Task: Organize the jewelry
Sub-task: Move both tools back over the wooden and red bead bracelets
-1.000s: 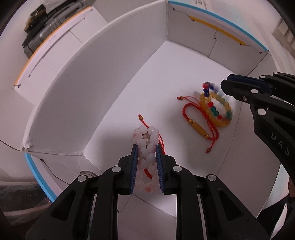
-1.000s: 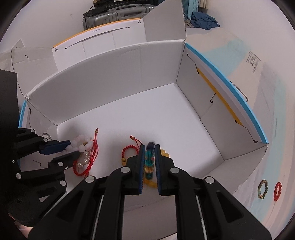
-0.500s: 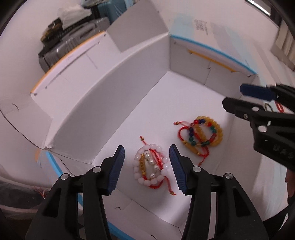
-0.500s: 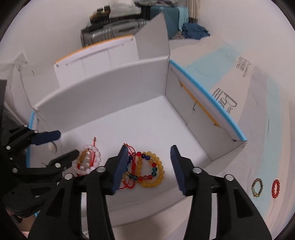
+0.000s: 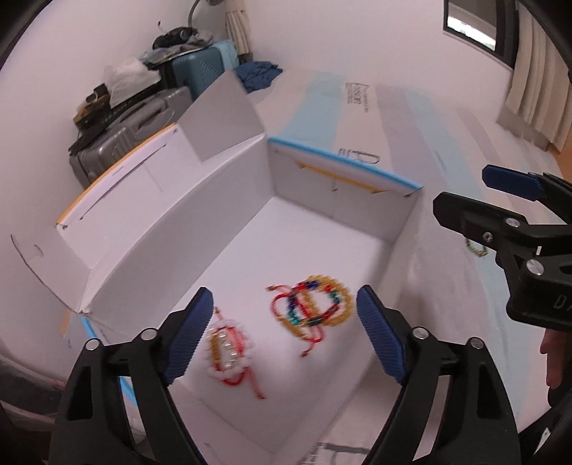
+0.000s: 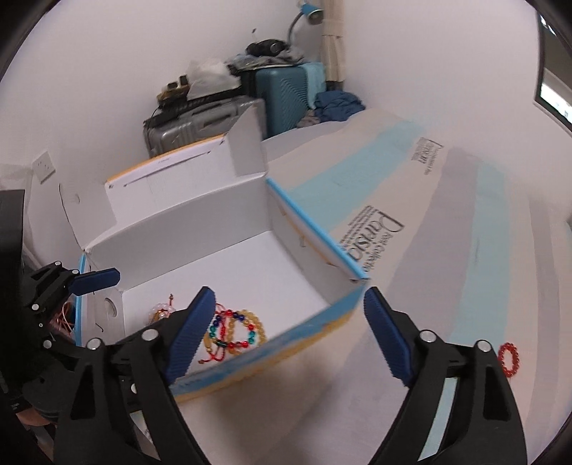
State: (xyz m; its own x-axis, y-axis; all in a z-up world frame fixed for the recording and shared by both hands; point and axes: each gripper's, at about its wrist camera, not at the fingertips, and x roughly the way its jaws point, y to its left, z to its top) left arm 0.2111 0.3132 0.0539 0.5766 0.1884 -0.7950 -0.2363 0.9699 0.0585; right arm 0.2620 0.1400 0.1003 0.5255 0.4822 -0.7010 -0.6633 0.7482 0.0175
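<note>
Against the far wall stand a grey suitcase [image 6: 200,123] and a teal suitcase [image 6: 289,94], with blue clothes [image 6: 338,103] heaped beside them and a lamp [image 6: 304,14] above. A pale printed sheet [image 6: 411,221] with light-blue stripes covers the surface, and on it sits an open white box [image 5: 150,243] with blue-edged flaps.

Inside the box, near its front wall, lie two bunches of bracelets (both blurred). A white bead bracelet [image 5: 228,348] tangled with red cord lies just ahead of the left gripper's [image 5: 282,336] left finger. A cluster of amber and coloured beads [image 5: 314,304] with red cord lies a little further in, between the fingers' lines and apart from both. The left gripper is spread wide and holds nothing.

The right gripper [image 6: 289,327] is likewise spread wide and empty, above the box's front edge. Out on the sheet lies a red bracelet [image 6: 509,359], just beyond its right finger, and in the left view a greenish bracelet [image 5: 475,248] peeps from behind that gripper.
</note>
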